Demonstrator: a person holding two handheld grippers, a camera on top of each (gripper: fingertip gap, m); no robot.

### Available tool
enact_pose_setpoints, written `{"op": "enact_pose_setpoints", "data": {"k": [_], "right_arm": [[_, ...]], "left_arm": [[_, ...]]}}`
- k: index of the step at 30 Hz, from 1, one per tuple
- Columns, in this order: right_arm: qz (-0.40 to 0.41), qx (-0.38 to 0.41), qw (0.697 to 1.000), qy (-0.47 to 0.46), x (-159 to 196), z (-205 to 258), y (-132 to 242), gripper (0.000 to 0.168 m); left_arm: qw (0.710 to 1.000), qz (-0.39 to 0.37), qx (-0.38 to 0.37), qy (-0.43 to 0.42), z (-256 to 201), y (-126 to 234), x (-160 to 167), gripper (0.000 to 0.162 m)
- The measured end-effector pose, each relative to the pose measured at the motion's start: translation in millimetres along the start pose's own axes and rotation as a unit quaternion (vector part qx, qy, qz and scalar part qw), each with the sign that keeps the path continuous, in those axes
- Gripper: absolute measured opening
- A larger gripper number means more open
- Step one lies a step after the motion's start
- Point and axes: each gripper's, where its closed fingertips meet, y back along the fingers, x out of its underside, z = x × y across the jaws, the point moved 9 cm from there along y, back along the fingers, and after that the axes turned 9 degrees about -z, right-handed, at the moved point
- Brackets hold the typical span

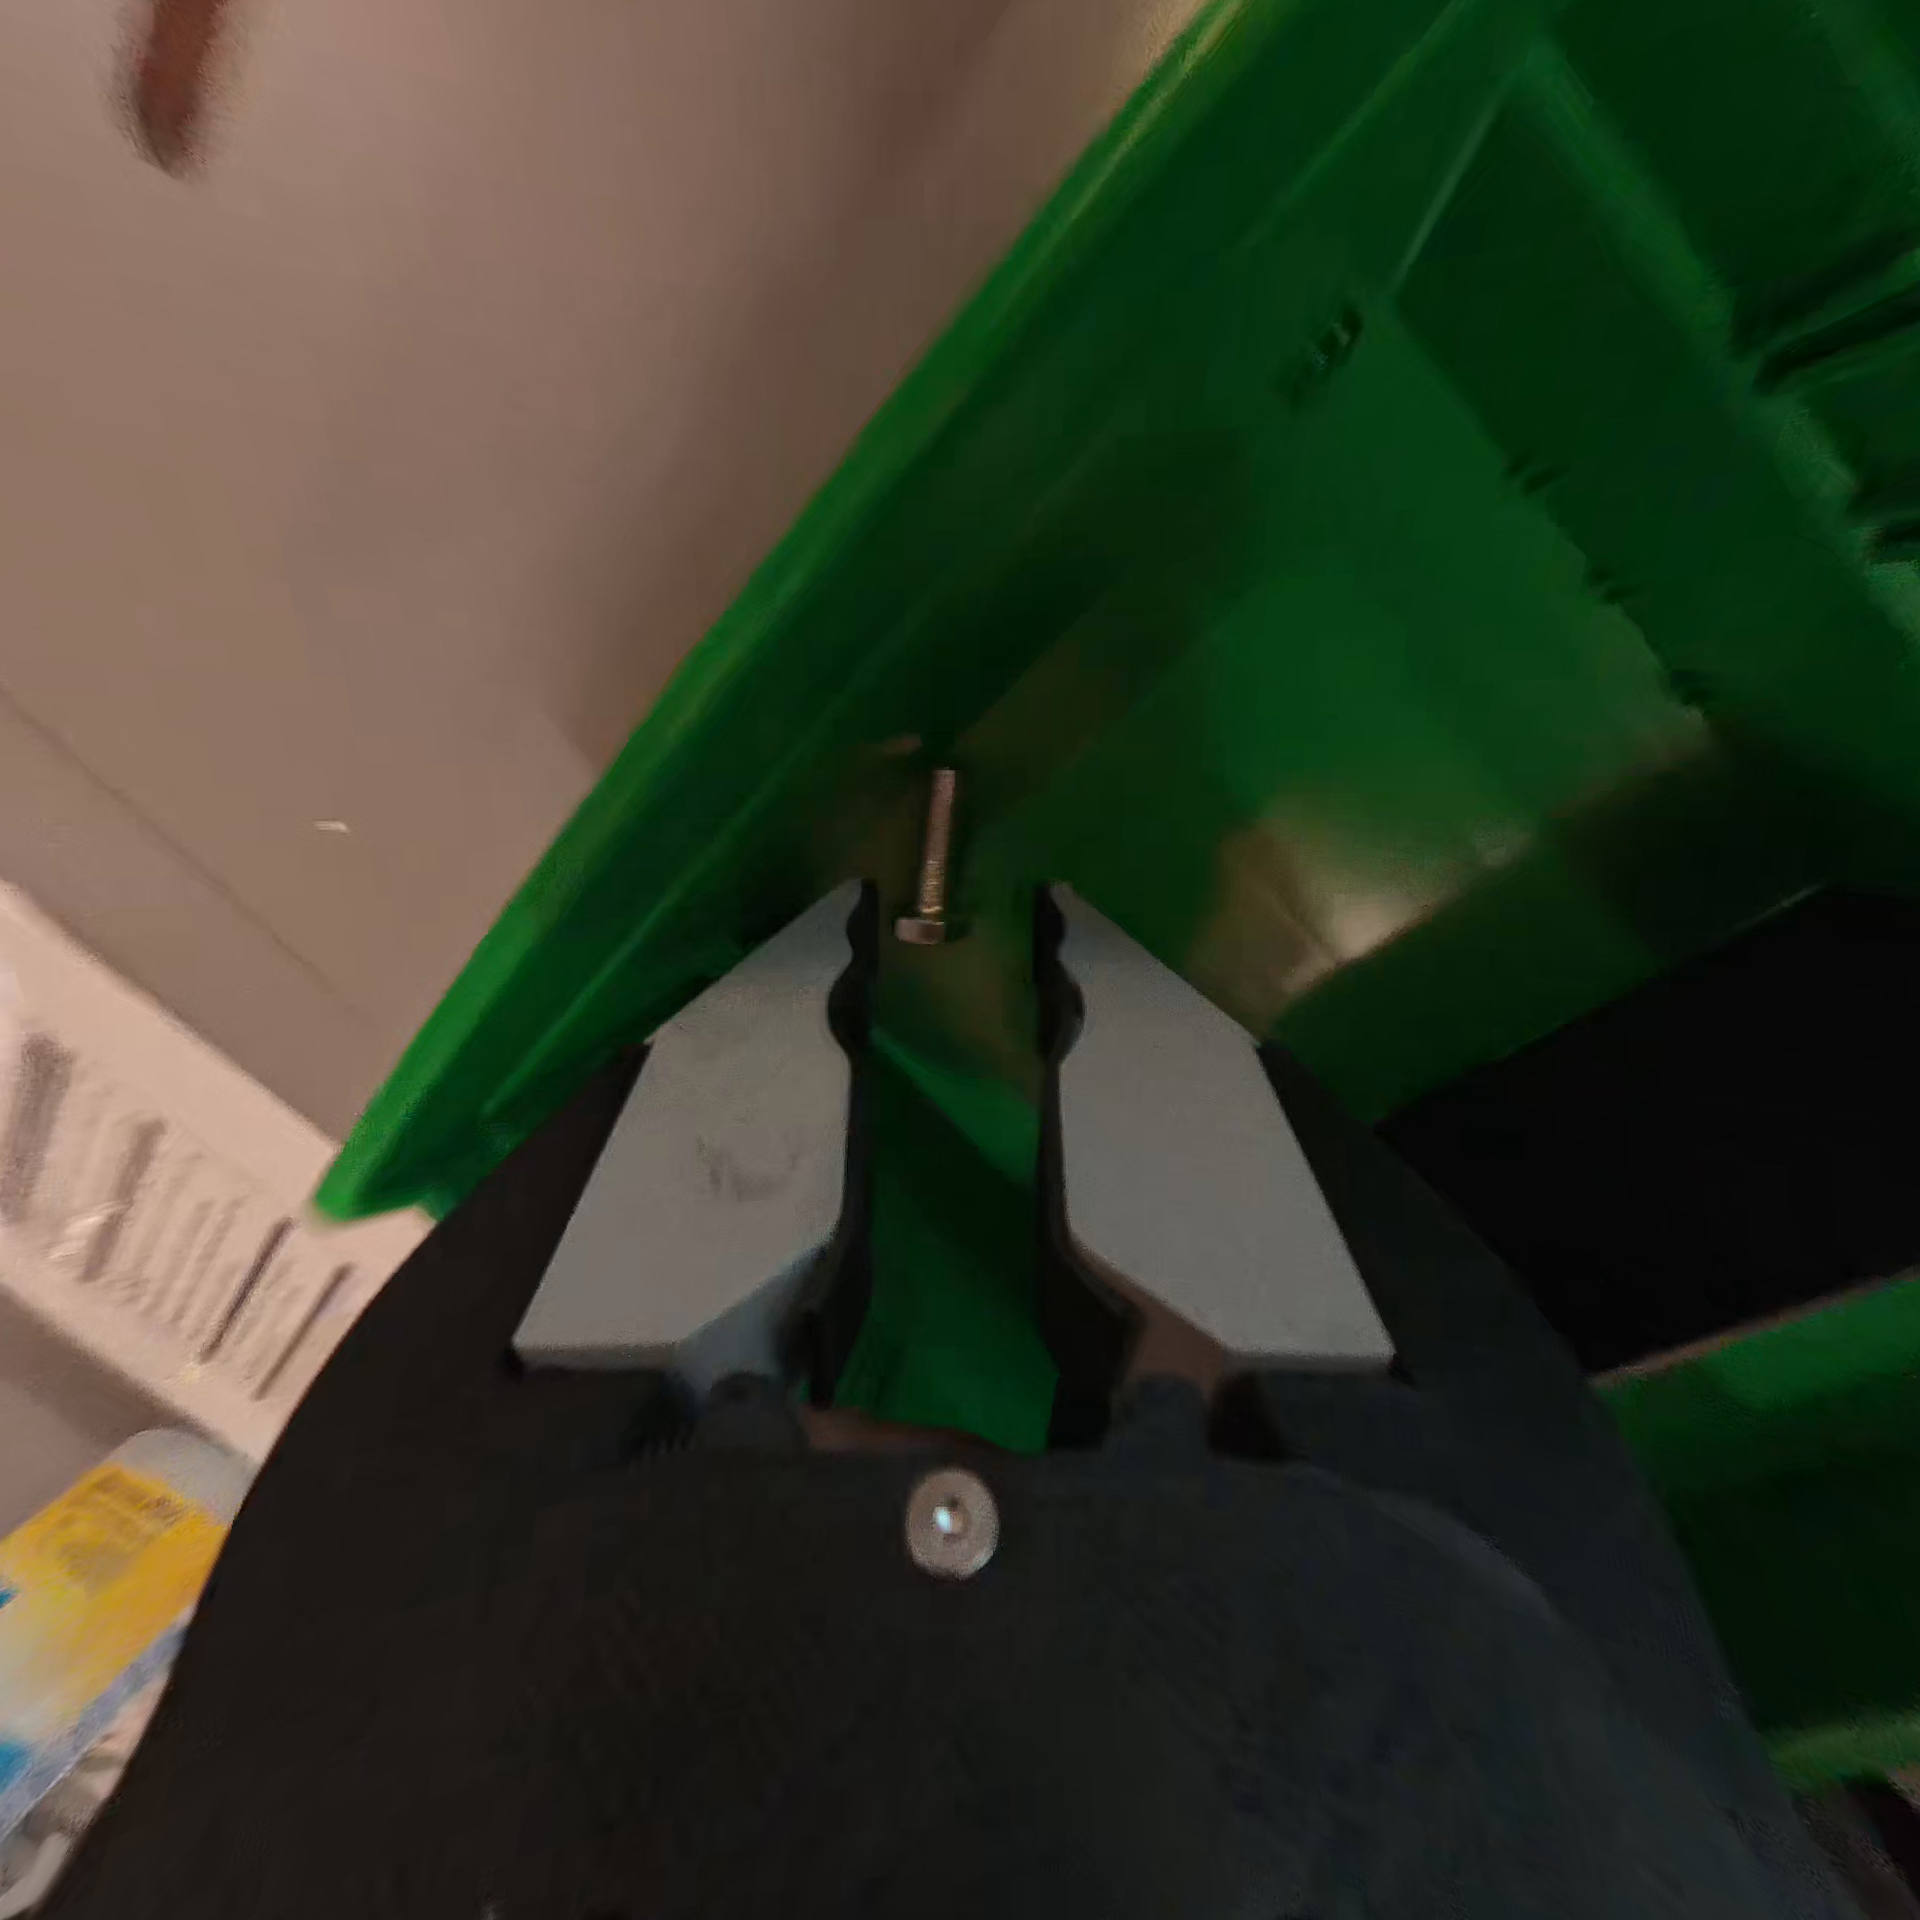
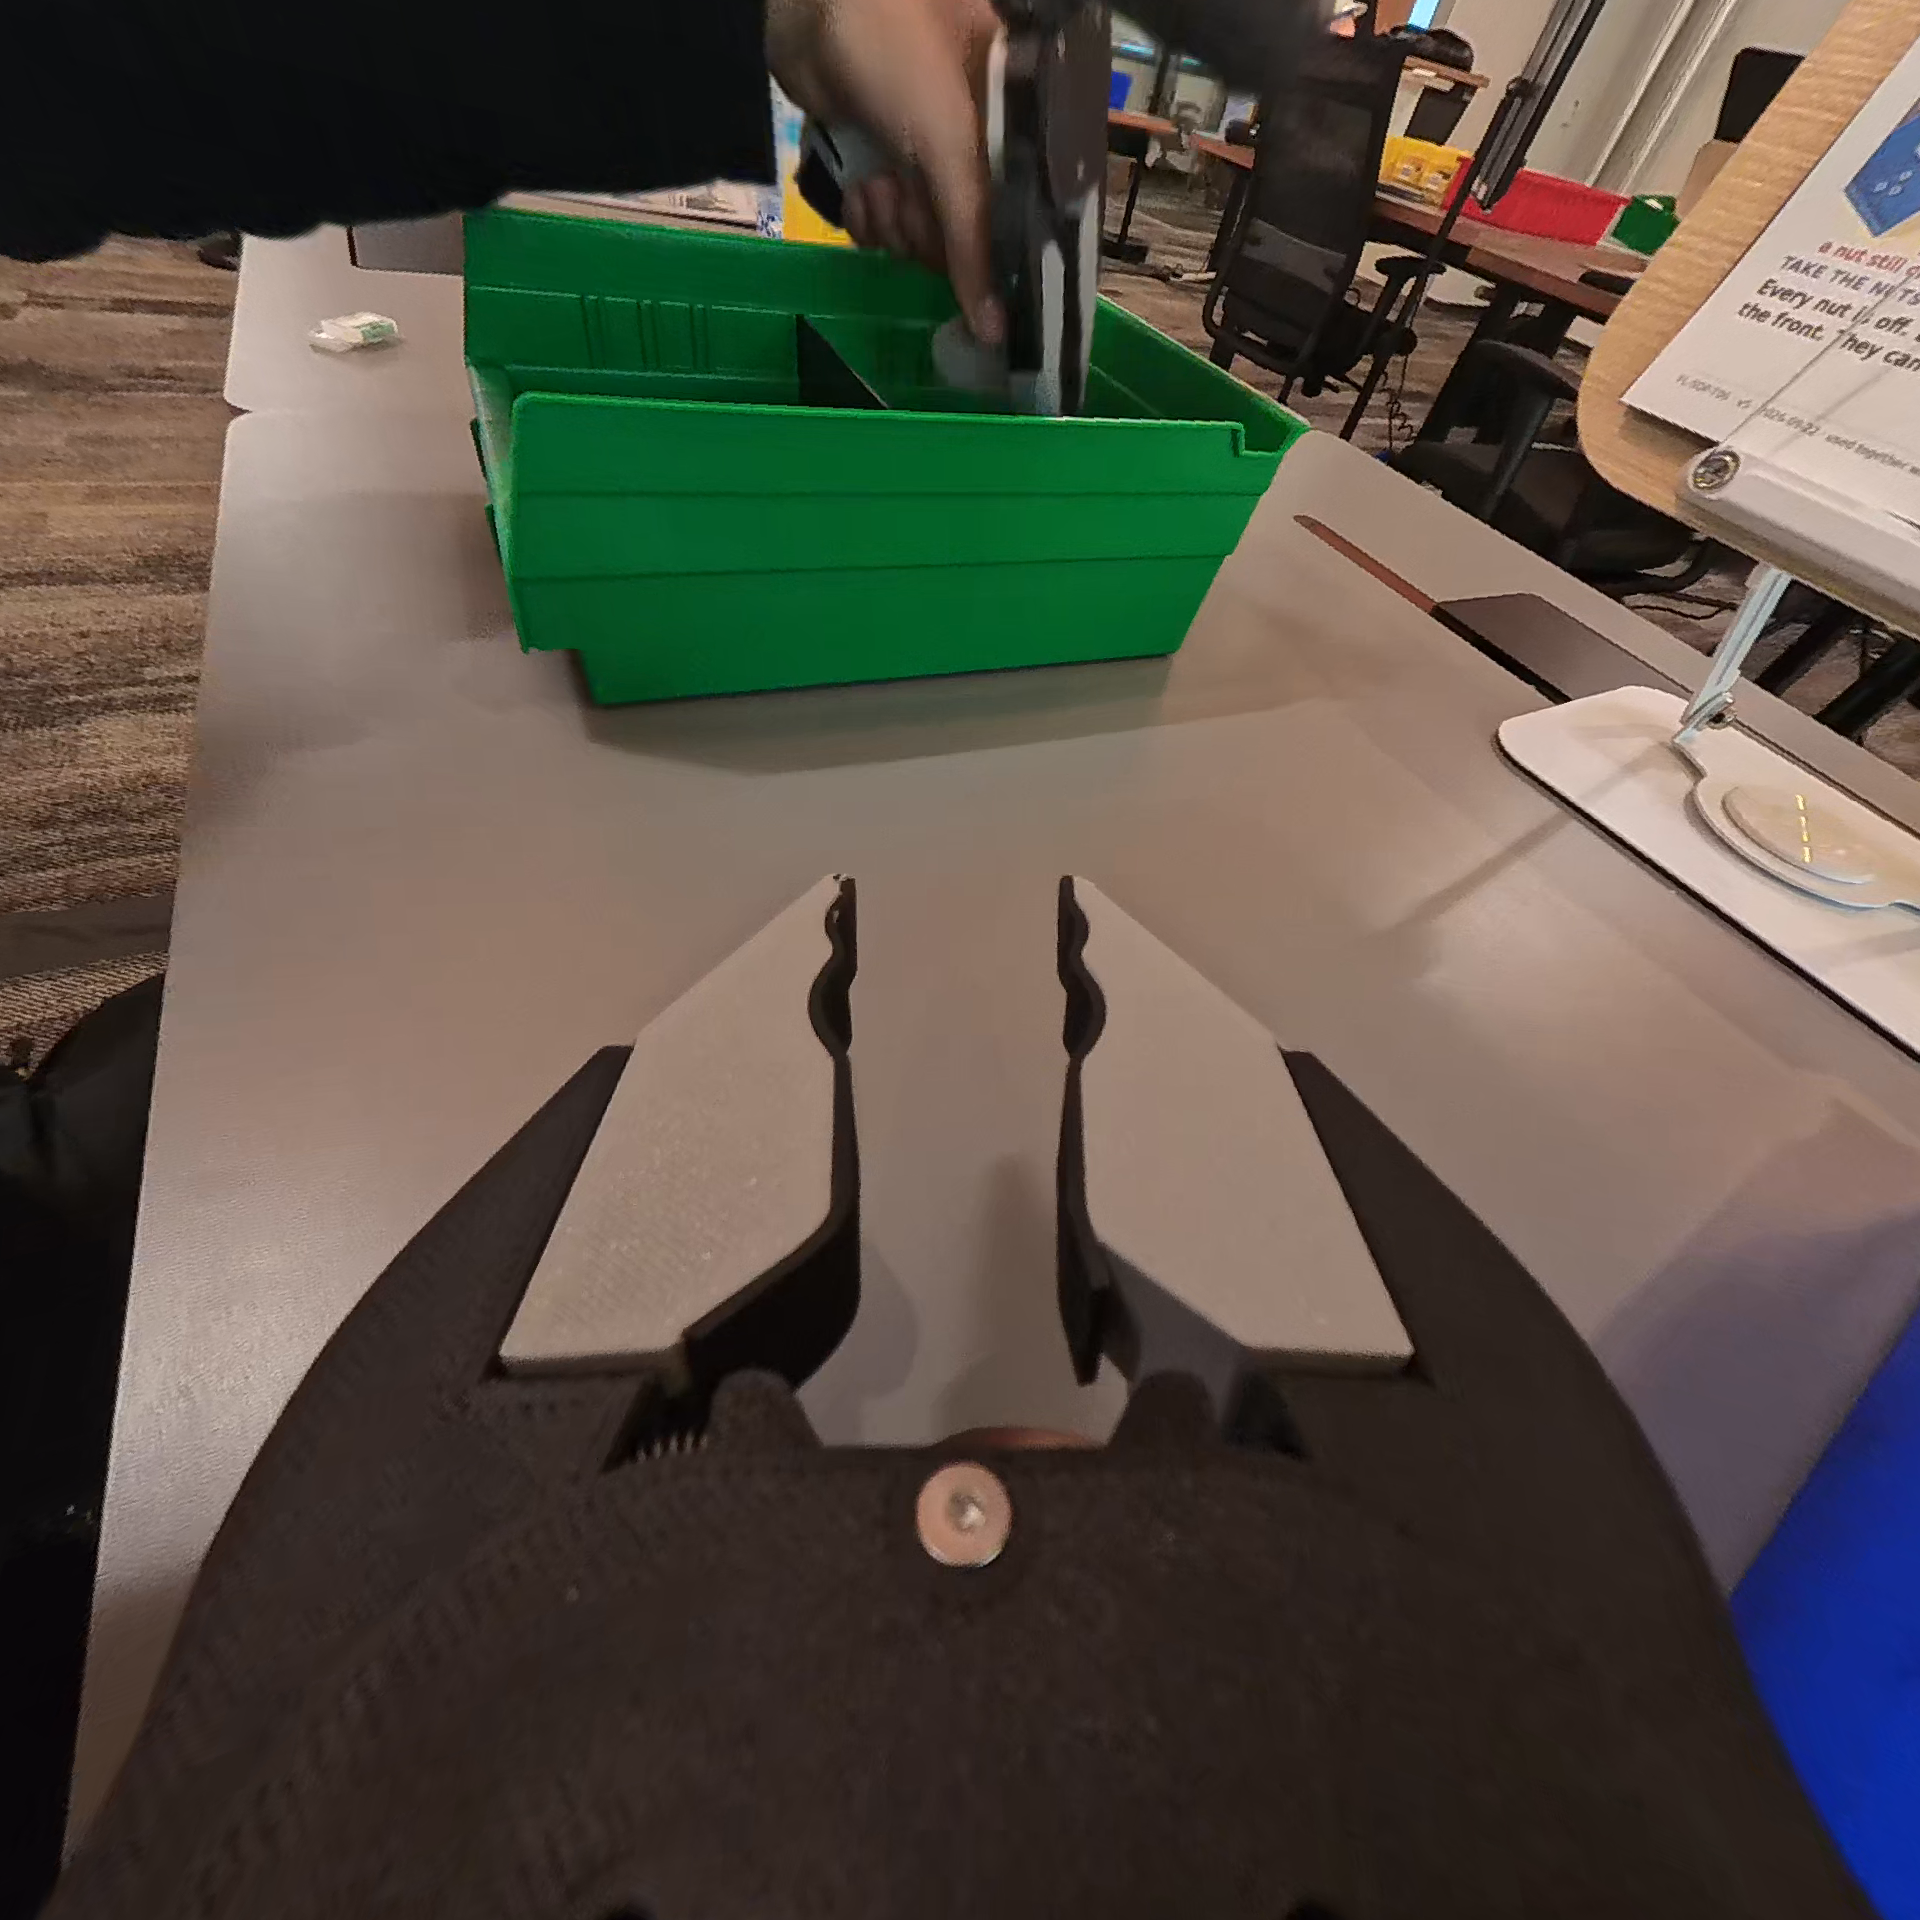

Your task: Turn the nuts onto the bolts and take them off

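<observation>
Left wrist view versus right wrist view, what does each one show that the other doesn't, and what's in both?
Only the left wrist view shows a silver bolt lying on the floor of the green bin, just ahead of the open left claw. It also shows a yellow and blue package, blurred.

Only the right wrist view shows the open, empty right claw over the grey table, a person's hand, a white stand holding a printed sheet, and office chairs behind.

Both show the green bin and the left claw reaching into it.
</observation>
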Motion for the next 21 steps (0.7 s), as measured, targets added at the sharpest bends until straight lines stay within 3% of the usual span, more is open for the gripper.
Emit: {"op": "enact_pose_setpoints", "data": {"k": [3, 5, 10, 16, 21], "right_arm": [[-0.006, 0.003, 1.000, -0.005, -1, -2, 3, 0.036], [-0.011, 0.003, 1.000, -0.008, -3, -2, 4, 0.036], [-0.015, 0.006, 1.000, -0.002, -4, -2, 5, 0.035], [-0.021, 0.015, 1.000, 0.012, -8, -1, 8, 0.035], [-0.041, 0.029, 0.999, 0.022, -15, -1, 15, 0.035]], "left_arm": [[0.998, 0.051, 0.027, 0.004, 6, -26, 6, 0.026], [0.998, 0.052, 0.037, 0.025, 10, -30, 3, 0.008], [0.999, 0.039, 0.017, -0.004, 10, -20, -1, 0.008], [0.991, -0.118, -0.062, -0.024, -15, 69, -17, 0.007], [0.940, -0.308, -0.132, -0.059, -94, 153, -2, 0.007]]}}
